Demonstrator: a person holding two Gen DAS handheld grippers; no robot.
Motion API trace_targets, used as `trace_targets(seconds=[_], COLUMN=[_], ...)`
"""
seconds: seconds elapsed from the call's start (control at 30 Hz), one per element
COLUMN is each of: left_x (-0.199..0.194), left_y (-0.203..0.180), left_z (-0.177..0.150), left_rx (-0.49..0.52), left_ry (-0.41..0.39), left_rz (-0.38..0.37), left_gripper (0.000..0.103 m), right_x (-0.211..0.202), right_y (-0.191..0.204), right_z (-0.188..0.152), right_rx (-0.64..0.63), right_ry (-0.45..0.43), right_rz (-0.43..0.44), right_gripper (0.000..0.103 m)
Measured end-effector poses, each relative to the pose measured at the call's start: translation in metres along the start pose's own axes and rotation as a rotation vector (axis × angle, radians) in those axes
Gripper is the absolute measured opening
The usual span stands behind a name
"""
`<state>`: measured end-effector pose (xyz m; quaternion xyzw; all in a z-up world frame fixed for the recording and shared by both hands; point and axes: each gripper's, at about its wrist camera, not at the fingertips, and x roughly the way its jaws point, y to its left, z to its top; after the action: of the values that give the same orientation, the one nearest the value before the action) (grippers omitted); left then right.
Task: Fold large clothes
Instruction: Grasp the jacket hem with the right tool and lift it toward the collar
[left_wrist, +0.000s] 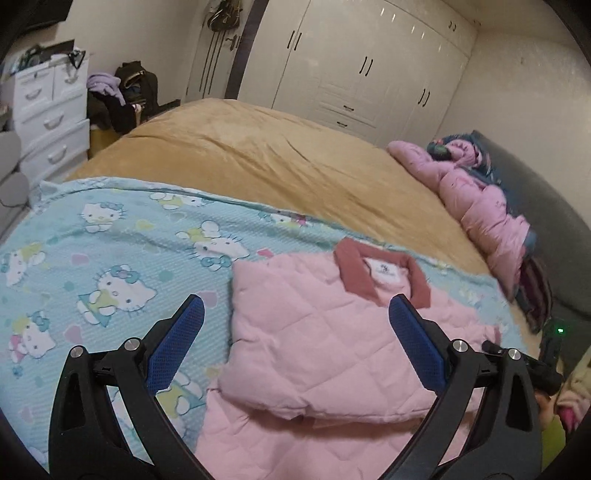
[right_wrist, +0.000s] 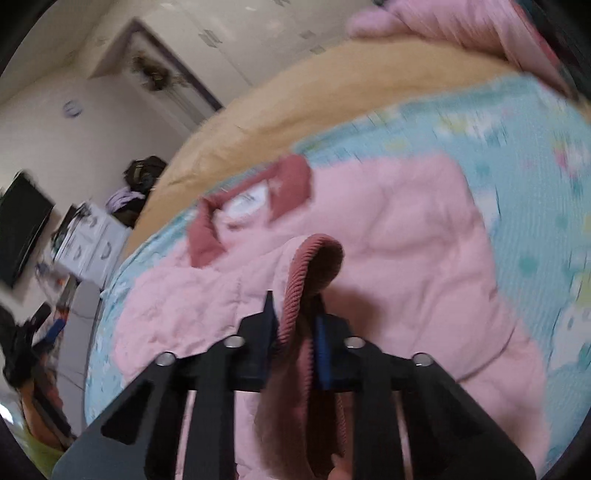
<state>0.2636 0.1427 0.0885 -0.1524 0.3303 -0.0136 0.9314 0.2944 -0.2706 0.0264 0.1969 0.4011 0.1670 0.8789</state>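
Note:
A pink quilted jacket (left_wrist: 325, 339) with a dark pink collar (left_wrist: 354, 269) lies partly folded on a blue Hello Kitty sheet (left_wrist: 110, 258) on the bed. My left gripper (left_wrist: 295, 314) is open and empty, hovering above the jacket's left half. In the right wrist view the jacket (right_wrist: 388, 229) lies below, blurred. My right gripper (right_wrist: 295, 314) is shut on the jacket's ribbed dark pink cuff (right_wrist: 314, 258) and holds the sleeve above the jacket body.
A tan blanket (left_wrist: 277, 158) covers the far bed. A pink puffy coat (left_wrist: 480, 199) lies along the right edge by a grey headboard (left_wrist: 546, 229). White drawers (left_wrist: 51, 110) and piled clothes (left_wrist: 110, 96) stand at left, wardrobes (left_wrist: 369, 66) behind.

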Motion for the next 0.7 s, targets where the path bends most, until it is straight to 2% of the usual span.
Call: trace_targets(seconds=[0.13, 0.17, 0.33, 0.47, 0.5, 0.53, 0.57, 0.63, 0.7], left_x=[0.015, 0.020, 0.065, 0.099, 0.104, 0.112, 0.117, 0.124, 0.129], left_y=[-0.005, -0.009, -0.038, -0.061, -0.062, -0.064, -0.065, -0.064, -0.063], left_z=[0.006, 0.005, -0.010, -0.031, -0.036, -0.041, -0.047, -0.055, -0.063], left_rx=[-0.018, -0.018, 0.020, 0.089, 0.098, 0.109, 0.115, 0.118, 0.133], left_ry=[0.009, 0.017, 0.108, 0.178, 0.192, 0.214, 0.227, 0.247, 0.255], left_rz=[-0.014, -0.026, -0.093, -0.065, -0.061, -0.063, -0.059, -0.060, -0.040], left_gripper=[0.094, 0.094, 0.094, 0.093, 0.088, 0.076, 0.069, 0.046, 0.036], right_x=[-0.043, -0.047, -0.027, -0.012, -0.010, -0.006, -0.005, -0.003, -0.002], right_y=[0.033, 0.037, 0.033, 0.027, 0.024, 0.024, 0.022, 0.017, 0.016], right_z=[0.034, 0.040, 0.054, 0.043, 0.040, 0.039, 0.038, 0.034, 0.032], right_rx=[-0.167, -0.192, -0.222, -0.242, -0.236, -0.232, -0.228, -0.224, -0.224], right_ry=[-0.158, -0.176, -0.129, -0.113, -0.110, -0.106, -0.101, -0.095, -0.094], right_rz=[0.006, -0.009, -0.082, -0.133, -0.137, -0.143, -0.149, -0.153, -0.157], right_gripper=[0.014, 0.014, 0.014, 0.014, 0.014, 0.014, 0.014, 0.014, 0.014])
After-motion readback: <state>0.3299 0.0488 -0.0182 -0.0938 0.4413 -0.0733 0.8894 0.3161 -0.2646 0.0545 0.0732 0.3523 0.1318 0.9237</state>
